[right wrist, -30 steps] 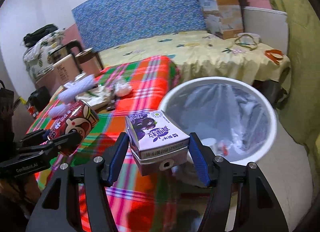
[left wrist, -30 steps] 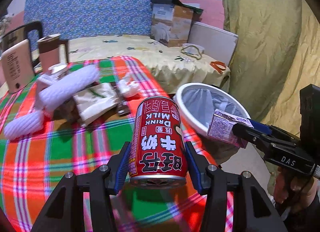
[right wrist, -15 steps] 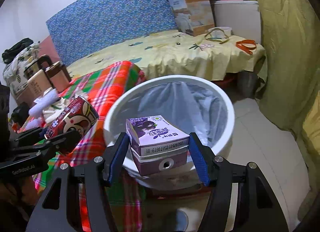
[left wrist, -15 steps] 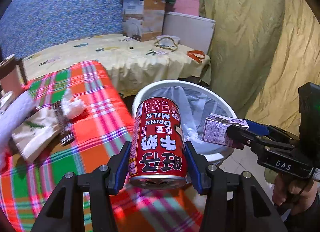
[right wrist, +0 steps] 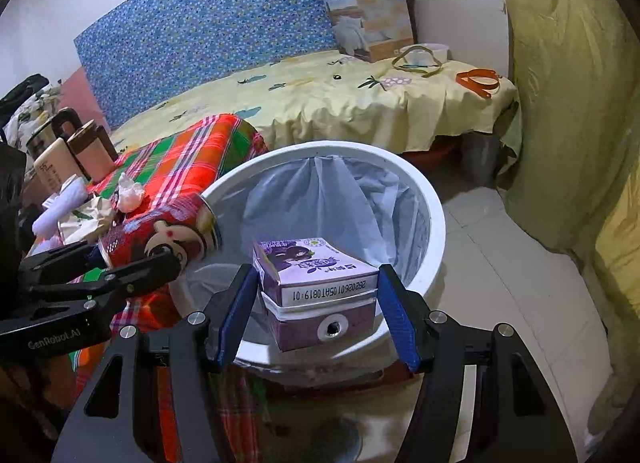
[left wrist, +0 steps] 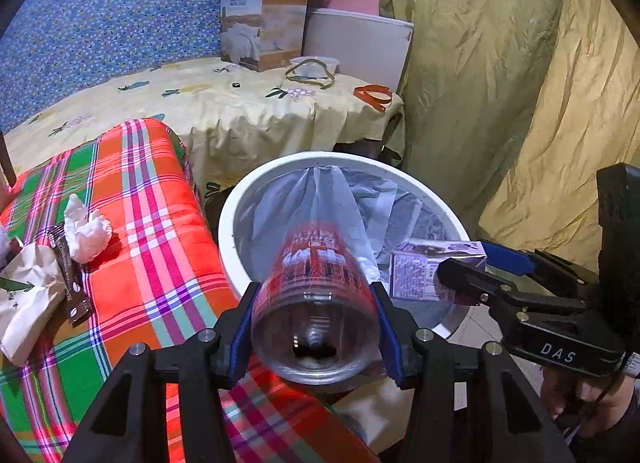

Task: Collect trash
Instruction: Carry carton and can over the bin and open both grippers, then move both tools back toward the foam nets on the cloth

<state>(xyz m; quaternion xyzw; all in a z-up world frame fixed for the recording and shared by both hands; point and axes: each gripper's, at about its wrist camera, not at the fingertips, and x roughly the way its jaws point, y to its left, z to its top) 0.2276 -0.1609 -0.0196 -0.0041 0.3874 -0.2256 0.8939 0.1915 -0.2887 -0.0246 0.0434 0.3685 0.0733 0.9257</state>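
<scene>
A red milk drink can (left wrist: 316,263) sits between the pads of my left gripper (left wrist: 314,303). It is blurred and tipped forward, its base facing the camera and its top over the rim of the white lined trash bin (left wrist: 240,199). In the right wrist view the can (right wrist: 160,231) lies slanted in the left gripper (right wrist: 128,253) at the bin's left edge. My right gripper (right wrist: 316,287) is shut on a purple milk carton (right wrist: 312,263) above the bin's (right wrist: 436,223) opening. The left wrist view shows the carton (left wrist: 420,275) and right gripper (left wrist: 464,259) to the right of the can.
The plaid-covered table (left wrist: 152,223) left of the bin carries a crumpled tissue (left wrist: 86,231), a brown wrapper (left wrist: 70,287) and crumpled paper (left wrist: 28,295). Behind stands a bed with a yellow sheet (left wrist: 240,111) and a box (left wrist: 264,23). A curtain (left wrist: 500,83) hangs to the right, above tiled floor (right wrist: 500,283).
Both grippers have moved from over the plaid table to the bin. The can, upright before, has tipped forward in the left gripper. The carton now hangs over the bin's opening.
</scene>
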